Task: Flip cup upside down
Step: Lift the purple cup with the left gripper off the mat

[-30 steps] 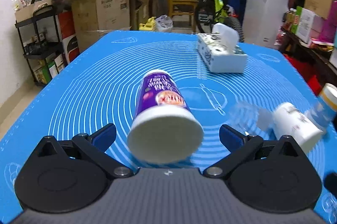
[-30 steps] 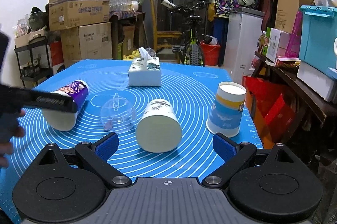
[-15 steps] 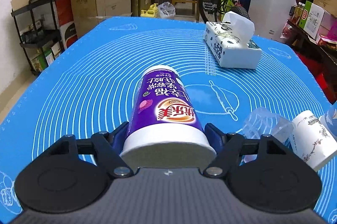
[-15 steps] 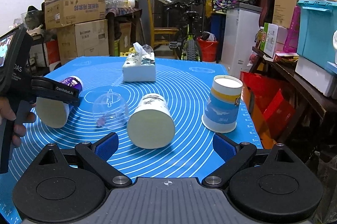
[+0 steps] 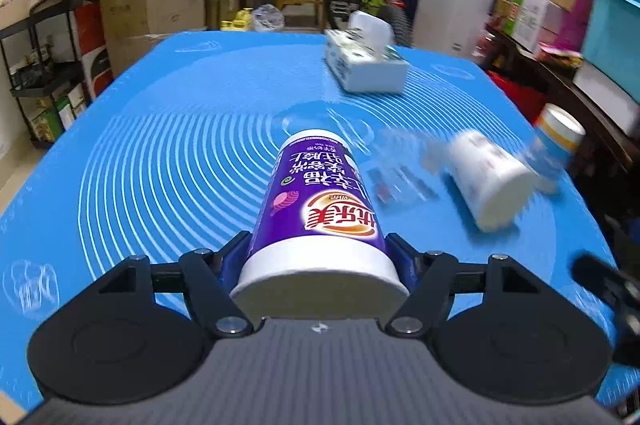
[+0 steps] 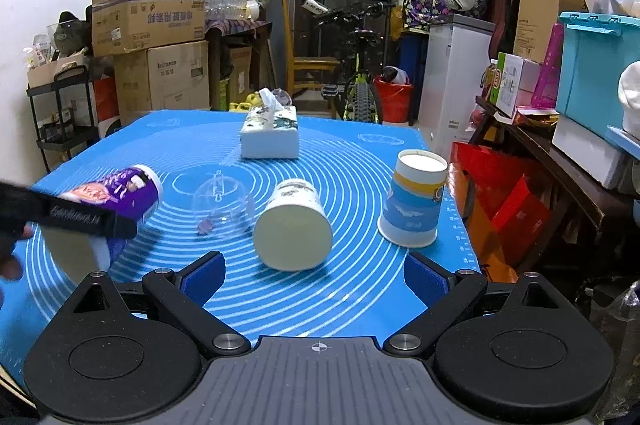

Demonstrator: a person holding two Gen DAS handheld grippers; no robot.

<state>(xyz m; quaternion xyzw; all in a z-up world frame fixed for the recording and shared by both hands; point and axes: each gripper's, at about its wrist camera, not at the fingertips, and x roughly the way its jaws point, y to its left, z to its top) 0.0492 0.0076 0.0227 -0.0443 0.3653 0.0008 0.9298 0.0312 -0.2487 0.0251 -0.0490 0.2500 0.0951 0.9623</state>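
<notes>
My left gripper (image 5: 318, 257) is shut on the purple paper cup (image 5: 316, 209), gripping it near its wide open end. The cup lies tilted, its base pointing away, lifted a little off the blue mat (image 5: 180, 145). In the right wrist view the same purple cup (image 6: 120, 195) shows at the left with the left gripper's finger across it. My right gripper (image 6: 316, 279) is open and empty, just in front of a white cup (image 6: 294, 223) lying on its side. A clear plastic cup (image 6: 222, 203) lies on its side between the two.
A blue and yellow cup (image 6: 416, 201) stands upside down near the mat's right edge. A tissue box (image 6: 270, 139) sits at the back of the mat. Cardboard boxes, a bicycle and storage bins stand beyond the table.
My left gripper closed on the purple cup, then lifted it slightly and swung its view. The right gripper stayed open and barely moved.
</notes>
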